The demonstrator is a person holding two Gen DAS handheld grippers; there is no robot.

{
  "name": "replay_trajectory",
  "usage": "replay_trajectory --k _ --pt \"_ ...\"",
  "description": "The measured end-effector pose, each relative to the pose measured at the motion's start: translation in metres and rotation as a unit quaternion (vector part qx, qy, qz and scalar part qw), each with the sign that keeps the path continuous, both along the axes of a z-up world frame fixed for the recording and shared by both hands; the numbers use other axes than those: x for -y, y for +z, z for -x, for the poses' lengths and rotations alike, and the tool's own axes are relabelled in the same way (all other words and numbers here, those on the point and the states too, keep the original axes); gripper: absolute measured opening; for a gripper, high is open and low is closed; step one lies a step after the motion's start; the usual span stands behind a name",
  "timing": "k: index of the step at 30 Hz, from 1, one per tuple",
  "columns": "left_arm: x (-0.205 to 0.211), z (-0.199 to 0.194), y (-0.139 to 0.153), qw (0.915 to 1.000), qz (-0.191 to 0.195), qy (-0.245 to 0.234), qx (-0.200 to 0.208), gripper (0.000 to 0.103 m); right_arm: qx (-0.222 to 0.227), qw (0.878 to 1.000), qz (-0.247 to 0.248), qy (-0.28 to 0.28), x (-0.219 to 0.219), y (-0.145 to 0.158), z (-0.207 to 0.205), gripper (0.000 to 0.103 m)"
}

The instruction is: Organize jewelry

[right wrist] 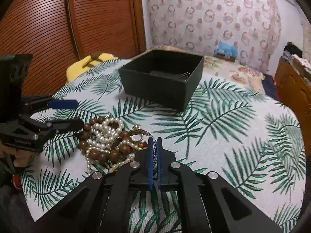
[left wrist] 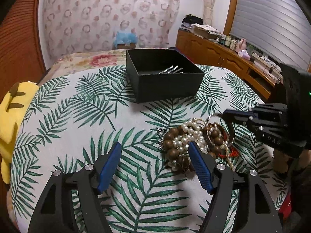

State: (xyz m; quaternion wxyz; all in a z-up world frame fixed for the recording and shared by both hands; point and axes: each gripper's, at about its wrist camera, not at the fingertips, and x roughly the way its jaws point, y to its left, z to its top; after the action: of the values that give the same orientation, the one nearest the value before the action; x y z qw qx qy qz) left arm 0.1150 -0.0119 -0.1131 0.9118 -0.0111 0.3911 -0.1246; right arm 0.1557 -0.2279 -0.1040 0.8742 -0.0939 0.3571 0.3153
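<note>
While the right tongs [right wrist: 154, 141] are clamped on a patterned bangle [right wrist: 153, 145] from the pearl-and-wood bead pile [left wrist: 190, 139], silver pieces [left wrist: 171, 70] are held in the black box [left wrist: 167, 83]; the left tongs [left wrist: 154, 149] are spread wide, empty.

The left wrist view sits low behind the left tongs [left wrist: 155, 151], close over the leaf-print cloth [left wrist: 77, 116], facing the box [left wrist: 163, 77] and the curtain [left wrist: 108, 13]. The right wrist view looks along the right tongs [right wrist: 154, 141] from the other side, angled toward the wooden door [right wrist: 58, 29]. Both share the cloth, the box [right wrist: 161, 79], the bead pile [left wrist: 194, 139] [right wrist: 105, 139] close in front, and each other's tongs at the frame edge.
</note>
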Motion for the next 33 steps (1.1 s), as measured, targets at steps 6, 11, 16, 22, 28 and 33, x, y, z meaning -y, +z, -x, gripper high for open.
replay_trajectory --k 6,11,16,22,28,33 --pt "0.006 0.001 -0.003 1.0000 -0.005 -0.007 -0.005 0.068 0.028 0.999 -0.011 -0.024 0.008 0.008 0.005 0.004" --pt "0.008 0.001 -0.004 0.9999 -0.007 -0.008 -0.007 0.068 0.034 0.999 -0.027 -0.027 0.010 0.014 0.008 0.004" --pt "0.009 0.001 -0.005 0.9999 -0.006 -0.008 -0.007 0.068 0.049 0.998 -0.028 -0.020 0.010 0.027 0.015 0.004" --pt "0.010 0.000 -0.007 0.9999 -0.006 -0.010 -0.011 0.068 0.041 0.999 0.006 -0.006 0.006 0.021 0.014 0.004" --pt "0.010 -0.003 -0.010 0.9998 -0.011 -0.006 -0.013 0.068 0.030 0.999 0.035 0.018 0.005 0.015 0.020 0.004" --pt "0.012 -0.005 -0.012 0.9998 -0.009 -0.007 -0.017 0.063 0.025 0.998 0.050 0.038 0.005 0.016 0.026 0.004"
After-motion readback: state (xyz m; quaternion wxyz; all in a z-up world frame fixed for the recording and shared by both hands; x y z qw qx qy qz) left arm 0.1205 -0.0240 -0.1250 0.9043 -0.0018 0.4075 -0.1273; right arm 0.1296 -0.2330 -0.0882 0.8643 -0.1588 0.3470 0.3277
